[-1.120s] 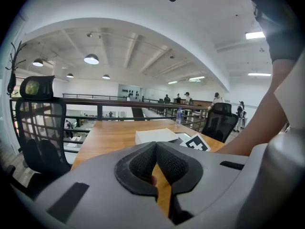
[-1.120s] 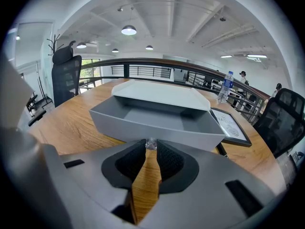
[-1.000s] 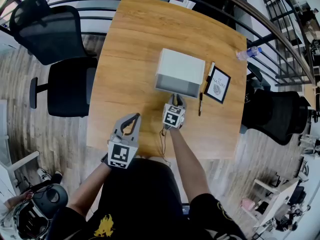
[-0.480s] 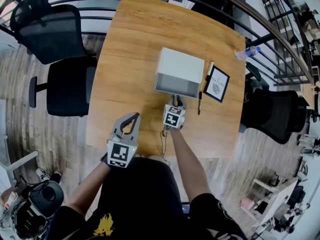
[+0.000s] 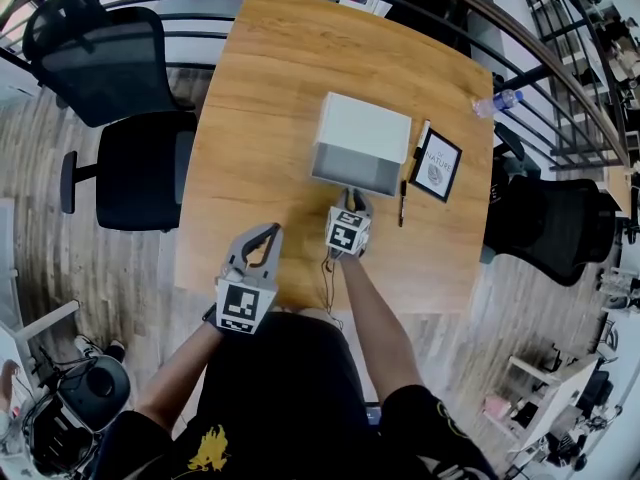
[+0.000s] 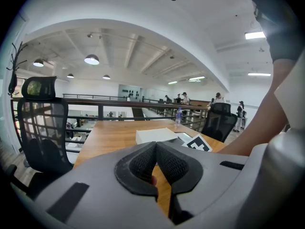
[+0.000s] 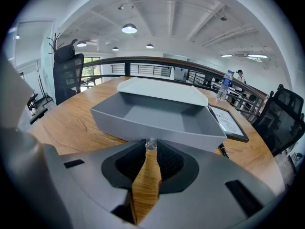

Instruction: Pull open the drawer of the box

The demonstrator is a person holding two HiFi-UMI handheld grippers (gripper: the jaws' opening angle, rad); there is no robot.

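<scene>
Wooden table (image 5: 260, 88), white box (image 5: 365, 128), grey drawer (image 5: 352, 174) out

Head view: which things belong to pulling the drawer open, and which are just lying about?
In the job: box, drawer, knob, right tool pinching that knob.
Lying about: framed picture, pen, water bottle, left tool, shut on nothing.

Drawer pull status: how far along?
Done: the grey drawer stands well out of the white box, its inside showing. In hand: right gripper pinches the clear knob. Remaining: probably only letting go. The left gripper is shut and empty.
</scene>
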